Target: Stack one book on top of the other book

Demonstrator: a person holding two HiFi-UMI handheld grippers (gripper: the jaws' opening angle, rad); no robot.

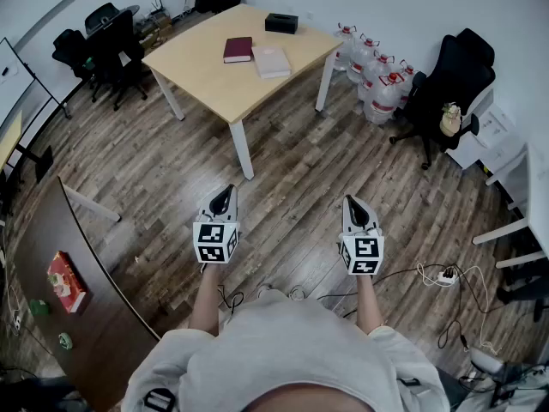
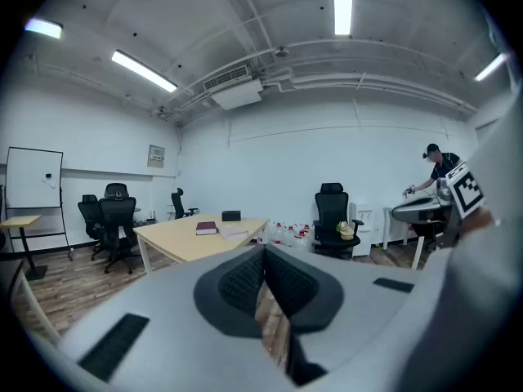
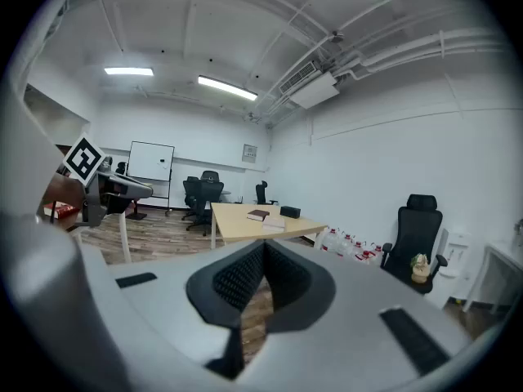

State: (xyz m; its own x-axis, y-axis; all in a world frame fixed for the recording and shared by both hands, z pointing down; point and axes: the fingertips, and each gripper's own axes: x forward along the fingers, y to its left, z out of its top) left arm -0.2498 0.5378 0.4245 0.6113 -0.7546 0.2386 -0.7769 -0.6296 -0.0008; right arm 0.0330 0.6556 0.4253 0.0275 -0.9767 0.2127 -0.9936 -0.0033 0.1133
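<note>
1. The left gripper (image 1: 225,192) is held out over the wooden floor (image 1: 292,157) in front of the person. Its two jaws are closed fully together, with the dark ribbed pads met along their length. Nothing is clamped between them and nothing is touched.
2. The right gripper (image 1: 354,202) is held level with it on the other side. Its jaws are likewise pressed together on nothing, and only floorboards are seen through the slit below the pads.
3. Both grippers are tipped slightly downward and aimed toward the light wooden table (image 1: 206,75), from which they are kept well apart.
4. The dark red book (image 1: 238,49) and the pale pink book (image 1: 271,61) are laid flat on the far half of that table. The pink one is set just to the right of the red one. Whether their edges touch cannot be told. Neither is stacked on the other.
5. A black box (image 1: 281,23) is placed behind the books, near the table's far edge.
6. Each gripper's cube (image 1: 215,241) is printed with black-and-white square patterns.
7. Any titles on the book covers are too small to be read.
8. Clear water bottles (image 1: 377,80) with red caps are grouped on the floor beside the table, and their labels are too small to be read.
9. A small framed notice (image 2: 156,156) is hung on the far wall beside a whiteboard (image 2: 33,178). Its print cannot be made out.
</note>
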